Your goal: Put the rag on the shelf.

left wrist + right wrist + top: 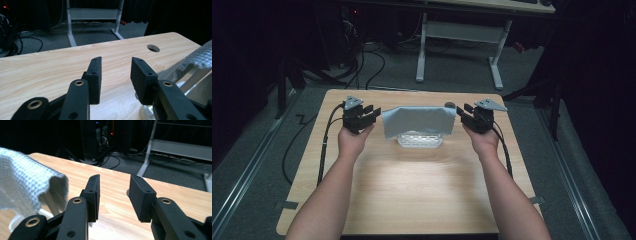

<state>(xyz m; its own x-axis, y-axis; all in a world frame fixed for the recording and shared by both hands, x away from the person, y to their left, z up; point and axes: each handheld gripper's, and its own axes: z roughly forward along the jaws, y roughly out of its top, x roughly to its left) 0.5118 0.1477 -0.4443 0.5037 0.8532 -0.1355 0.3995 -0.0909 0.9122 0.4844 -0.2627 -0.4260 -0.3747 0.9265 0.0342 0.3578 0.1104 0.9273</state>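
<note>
2 open hand-held grippers [373, 114] [463, 113] flank draped cloth [418, 121].

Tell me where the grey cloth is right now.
In the high view the grey cloth hangs draped over a white rack at the far middle of the table, between the open left gripper and right gripper, held by neither.

- Legible text, labels, brands, numbers, signs: none can be read in any view.
- Cloth [418, 121]: plain woven surface, no print or tag readable.
- Table [412, 180]: bare wood grain, no marking.
- Left gripper [371, 114] and right gripper [464, 113]: black jaws and grey plates, unlettered.
</note>
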